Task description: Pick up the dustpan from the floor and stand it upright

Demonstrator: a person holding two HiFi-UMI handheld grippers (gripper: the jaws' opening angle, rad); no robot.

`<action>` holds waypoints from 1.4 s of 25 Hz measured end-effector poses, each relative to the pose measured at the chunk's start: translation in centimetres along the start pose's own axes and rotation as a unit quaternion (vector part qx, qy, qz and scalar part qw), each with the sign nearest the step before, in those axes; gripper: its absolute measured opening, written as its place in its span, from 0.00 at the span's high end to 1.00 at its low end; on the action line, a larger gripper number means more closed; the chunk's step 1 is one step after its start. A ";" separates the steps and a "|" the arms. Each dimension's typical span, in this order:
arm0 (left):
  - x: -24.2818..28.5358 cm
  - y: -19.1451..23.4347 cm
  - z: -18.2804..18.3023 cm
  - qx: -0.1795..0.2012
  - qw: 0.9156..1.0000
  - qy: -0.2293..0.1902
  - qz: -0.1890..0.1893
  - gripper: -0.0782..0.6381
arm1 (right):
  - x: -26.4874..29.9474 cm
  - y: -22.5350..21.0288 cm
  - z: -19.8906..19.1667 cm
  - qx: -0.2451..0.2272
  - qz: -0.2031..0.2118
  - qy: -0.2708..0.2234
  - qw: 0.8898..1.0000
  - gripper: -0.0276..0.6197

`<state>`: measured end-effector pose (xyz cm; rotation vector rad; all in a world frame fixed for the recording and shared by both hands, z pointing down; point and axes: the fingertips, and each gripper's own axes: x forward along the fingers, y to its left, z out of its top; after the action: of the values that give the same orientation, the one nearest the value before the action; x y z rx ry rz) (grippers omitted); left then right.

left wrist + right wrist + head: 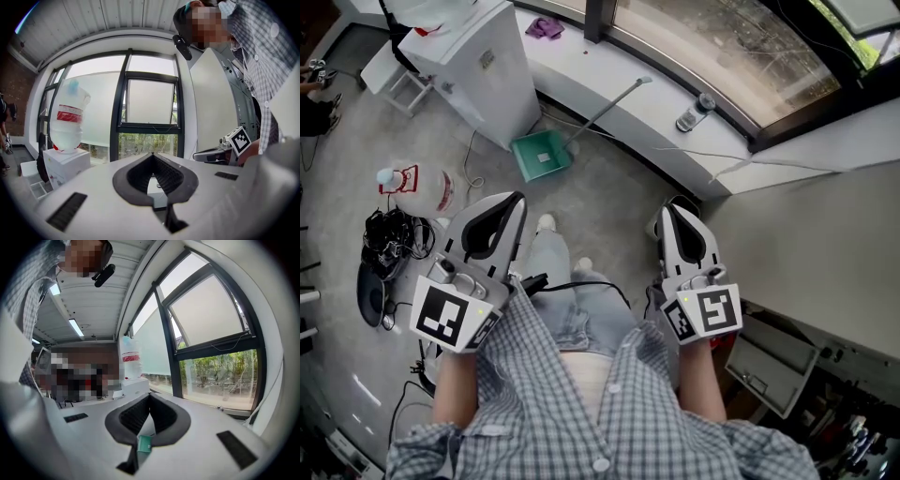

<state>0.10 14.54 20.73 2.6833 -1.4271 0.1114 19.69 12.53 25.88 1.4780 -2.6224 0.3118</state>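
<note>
The green dustpan [542, 155] lies flat on the floor by the window ledge. Its long grey handle [609, 108] slants up and rests against that ledge. Both grippers are held level in front of the person, well short of the dustpan. My left gripper [516, 200] has its jaws together with nothing in them, and its dark pads [140, 173] meet at the tip. The right gripper [667, 213] is also shut and empty. In the right gripper view a bit of the green dustpan [144, 444] shows through the gap below the pads [133, 416].
A white water dispenser [478, 66] stands left of the dustpan, and a water jug [420, 190] and tangled cables [392, 234] lie on the floor at left. A bottle [695, 112] stands on the window ledge [628, 117]. A grey cabinet [806, 234] is at right. The person's shoes [547, 223] are between the grippers.
</note>
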 end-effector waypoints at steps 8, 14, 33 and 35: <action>3.1 3.6 0.1 -0.003 1.000 0.001 -0.014 0.88 | 3.3 -0.9 0.5 -0.002 -0.018 0.007 1.000 0.95; 6.1 7.2 0.5 -0.002 0.999 0.007 -0.038 0.88 | 7.4 -1.7 1.5 0.004 -0.039 0.010 0.999 0.95; 12.8 16.0 1.9 0.008 0.993 -0.010 -0.115 0.88 | 16.2 -1.6 4.5 -0.019 -0.106 0.002 0.994 0.95; 13.0 16.8 1.9 0.009 0.993 -0.011 -0.118 0.88 | 16.8 -1.4 4.5 -0.020 -0.111 0.001 0.994 0.95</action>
<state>-6.55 -5.70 21.24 2.8499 -1.1080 0.0760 12.25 -3.20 25.02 1.7336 -2.4160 0.2377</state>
